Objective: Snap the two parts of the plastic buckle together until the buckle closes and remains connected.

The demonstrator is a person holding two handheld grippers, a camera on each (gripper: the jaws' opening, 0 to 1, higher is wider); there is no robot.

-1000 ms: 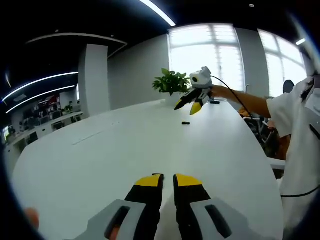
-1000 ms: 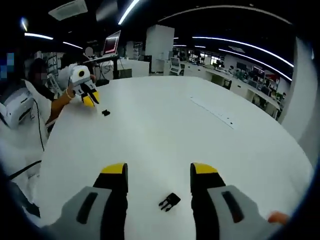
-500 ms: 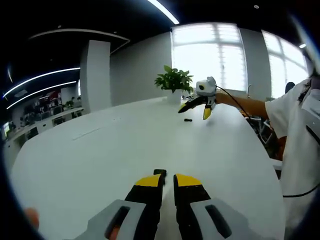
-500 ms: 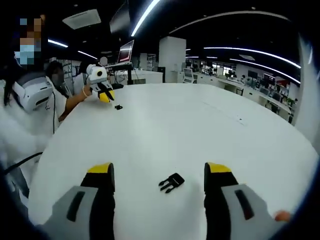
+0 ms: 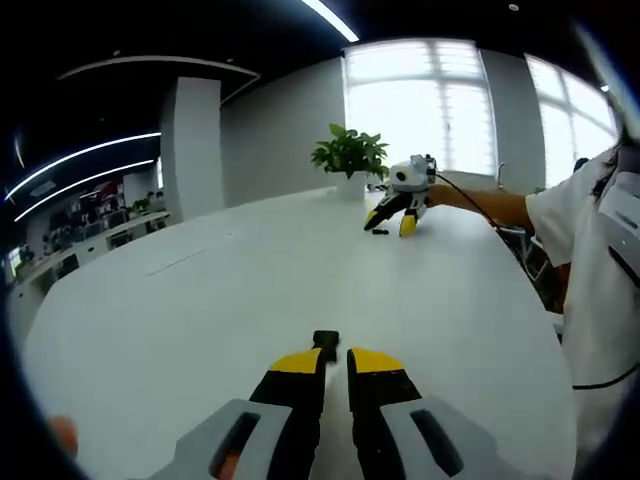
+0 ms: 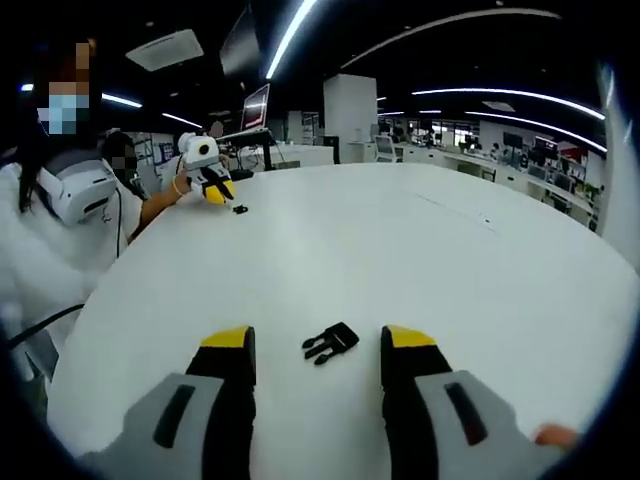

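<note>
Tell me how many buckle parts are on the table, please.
2. The pronged buckle part lies on the white table between the right gripper fingers. The other buckle part lies at the tip of the left gripper.

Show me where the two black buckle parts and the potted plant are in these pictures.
pronged buckle part (image 6: 330,343), right gripper view: middle of its black body, on the table between the open jaws.
socket buckle part (image 5: 325,340), left gripper view: black end showing beyond the jaw tips.
potted plant (image 5: 349,155), left gripper view: green leaves.
</note>
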